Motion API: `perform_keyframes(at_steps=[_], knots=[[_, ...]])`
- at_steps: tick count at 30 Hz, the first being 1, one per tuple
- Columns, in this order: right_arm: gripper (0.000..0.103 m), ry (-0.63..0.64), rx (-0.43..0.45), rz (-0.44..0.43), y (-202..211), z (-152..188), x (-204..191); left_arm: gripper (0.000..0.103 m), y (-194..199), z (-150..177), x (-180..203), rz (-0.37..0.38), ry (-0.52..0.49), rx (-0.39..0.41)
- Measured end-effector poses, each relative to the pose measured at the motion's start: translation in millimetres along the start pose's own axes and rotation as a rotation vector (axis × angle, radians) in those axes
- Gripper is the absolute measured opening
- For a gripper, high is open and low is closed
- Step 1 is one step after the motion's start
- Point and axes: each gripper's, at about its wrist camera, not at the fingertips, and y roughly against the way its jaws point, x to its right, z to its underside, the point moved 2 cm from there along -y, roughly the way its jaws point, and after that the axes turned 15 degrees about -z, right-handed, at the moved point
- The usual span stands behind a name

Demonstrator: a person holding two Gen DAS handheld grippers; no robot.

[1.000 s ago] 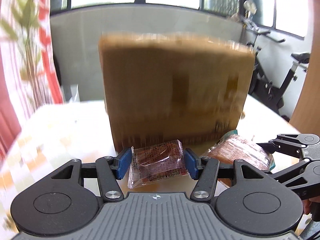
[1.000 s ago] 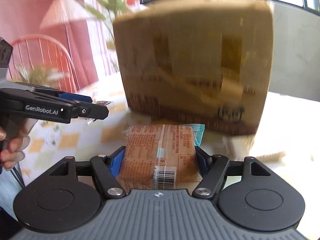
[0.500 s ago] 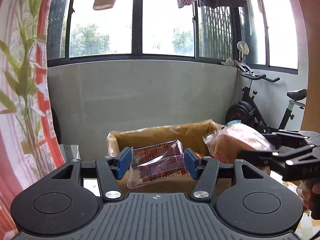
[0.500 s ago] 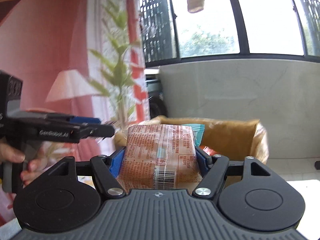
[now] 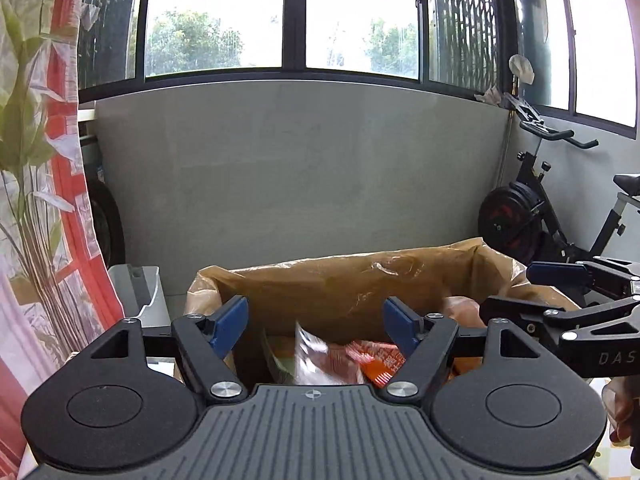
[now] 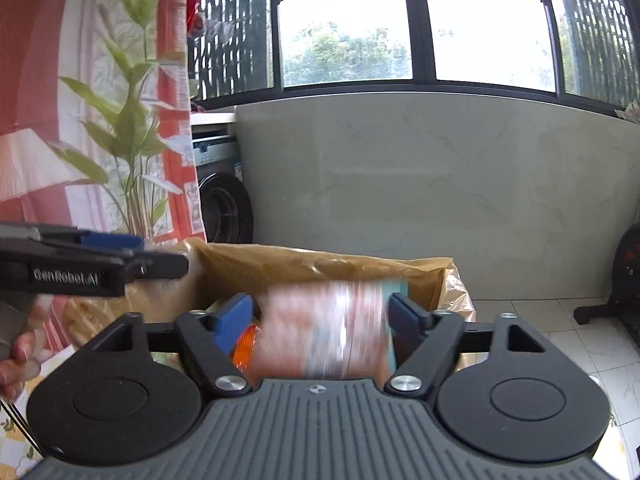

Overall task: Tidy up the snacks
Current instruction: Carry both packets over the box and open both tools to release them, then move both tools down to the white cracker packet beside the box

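Bright windows [image 5: 294,16] above grey wall [image 5: 296,176], exercise bike [image 5: 536,208].

Packet [image 6: 324,328] between my right gripper's [image 6: 322,320] opening jaws: motion-blurred, print unreadable. Box [image 5: 360,280] floor hidden behind my left gripper [image 5: 316,324]. Small packet [image 5: 320,360] there blurred. Exercise bike [image 5: 560,208] cut by frame edge.

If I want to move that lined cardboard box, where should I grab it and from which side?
Judging by its open top, take the cardboard box by a side wall near the rim, coming from above with one finger inside. The plastic liner folded over the edge looks slippery, so pinch cardboard and liner together.
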Motion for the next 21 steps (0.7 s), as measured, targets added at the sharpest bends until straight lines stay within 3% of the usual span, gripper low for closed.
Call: perform_keyframes(at_steps=[7, 15, 21], knots=[[0.086, 0.030, -0.011, -0.053, 21, 4, -9, 0.077, 25, 14, -23, -0.034, 0.021, -0.007], [0.085, 0.084, -0.022, -0.103, 59, 17, -24, 0.077, 74, 32, -23, -0.034, 0.030, 0.012], [0.085, 0.156, -0.013, -0.147, 90, 35, -29, 0.077, 105, 57, -18, -0.055, 0.140, -0.006]])
